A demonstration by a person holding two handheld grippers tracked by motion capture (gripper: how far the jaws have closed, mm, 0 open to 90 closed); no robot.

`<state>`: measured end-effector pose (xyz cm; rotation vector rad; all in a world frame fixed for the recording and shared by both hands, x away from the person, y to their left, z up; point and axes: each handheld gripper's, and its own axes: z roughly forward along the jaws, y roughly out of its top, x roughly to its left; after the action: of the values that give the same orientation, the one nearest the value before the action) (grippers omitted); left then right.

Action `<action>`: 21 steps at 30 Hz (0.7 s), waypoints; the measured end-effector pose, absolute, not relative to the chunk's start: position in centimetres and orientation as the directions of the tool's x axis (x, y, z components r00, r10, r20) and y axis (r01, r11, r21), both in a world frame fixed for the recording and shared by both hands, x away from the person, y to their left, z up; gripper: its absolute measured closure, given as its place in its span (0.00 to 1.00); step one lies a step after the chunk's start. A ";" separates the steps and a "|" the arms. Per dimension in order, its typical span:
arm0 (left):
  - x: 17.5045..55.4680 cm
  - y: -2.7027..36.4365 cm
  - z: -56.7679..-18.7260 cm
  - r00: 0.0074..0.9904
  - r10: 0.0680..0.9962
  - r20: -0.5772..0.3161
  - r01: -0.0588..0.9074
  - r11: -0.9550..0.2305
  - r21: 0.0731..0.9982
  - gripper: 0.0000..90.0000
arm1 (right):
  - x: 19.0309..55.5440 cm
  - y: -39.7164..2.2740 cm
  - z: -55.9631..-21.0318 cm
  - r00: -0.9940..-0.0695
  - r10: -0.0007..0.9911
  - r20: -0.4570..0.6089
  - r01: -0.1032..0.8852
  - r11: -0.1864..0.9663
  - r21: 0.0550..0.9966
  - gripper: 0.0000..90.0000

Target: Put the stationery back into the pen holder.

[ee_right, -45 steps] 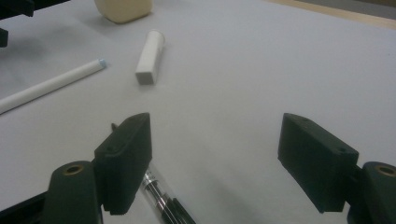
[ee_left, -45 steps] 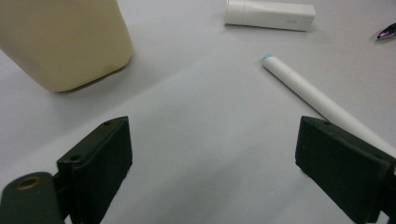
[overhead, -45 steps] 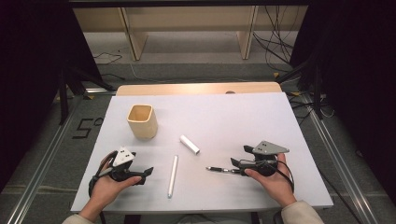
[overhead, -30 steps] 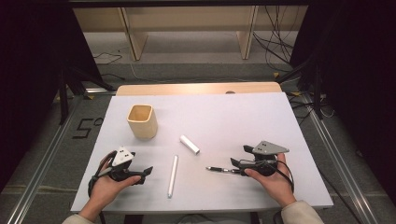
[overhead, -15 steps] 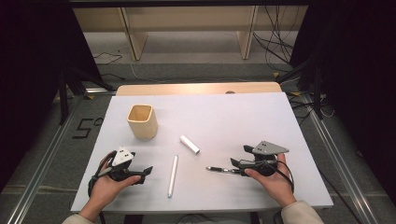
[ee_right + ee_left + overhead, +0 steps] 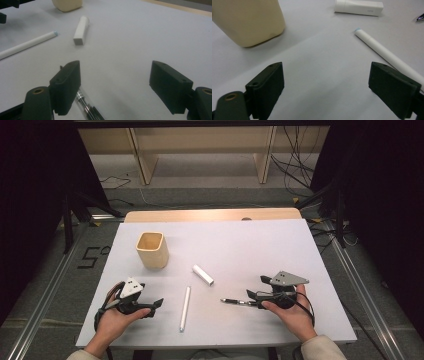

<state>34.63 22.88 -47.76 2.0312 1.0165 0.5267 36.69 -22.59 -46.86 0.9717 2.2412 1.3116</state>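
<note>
Nothing has changed across the last second and a half: both my hands rest where they were at the near edge of the table (image 6: 300,245), and no object has shifted. So I judge the work has not begun, or sits in a pause before the first reach.

My left gripper (image 6: 150,306) lies near left, jaws spread wide with nothing between them. In the left gripper view its jaws frame bare tabletop, with the white stick (image 6: 384,52) running past the right jaw, apart from it. My right gripper (image 6: 252,296) lies near right, jaws likewise spread and empty. The pen (image 6: 236,301) lies on the table just left of it, pointing left; in the right gripper view the pen (image 6: 86,106) passes under the left jaw, beside it rather than between the two, so I grasp nothing.

The pen is the thing closest to my right jaws, and I judge it the likely first pick. To take it I would need to shift the gripper left so both jaws straddle the barrel.

Farther off, the cup (image 6: 152,249) stands upright at far left. The white cap (image 6: 203,274) lies mid-table, between cup and pen, well apart from both. The stick lies between my two grippers, in the way of nothing. The path from pen to cup crosses near the cap, which I would steer around.
</note>
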 end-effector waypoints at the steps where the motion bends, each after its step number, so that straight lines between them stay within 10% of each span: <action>1: 34.7 22.8 -47.8 0.593 0.805 0.016 0.477 -0.368 0.798 0.14 | 36.7 -22.6 -46.9 -0.696 0.717 0.027 0.377 0.333 0.864 0.29; 21: 34.5 22.8 -47.8 0.598 0.801 0.018 0.476 -0.373 0.797 0.16 | 36.8 -22.6 -46.7 -0.694 0.720 0.008 0.367 0.344 0.864 0.35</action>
<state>34.49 22.77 -47.82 2.0354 1.0092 0.5236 36.81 -22.62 -46.68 0.9574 2.2388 1.2918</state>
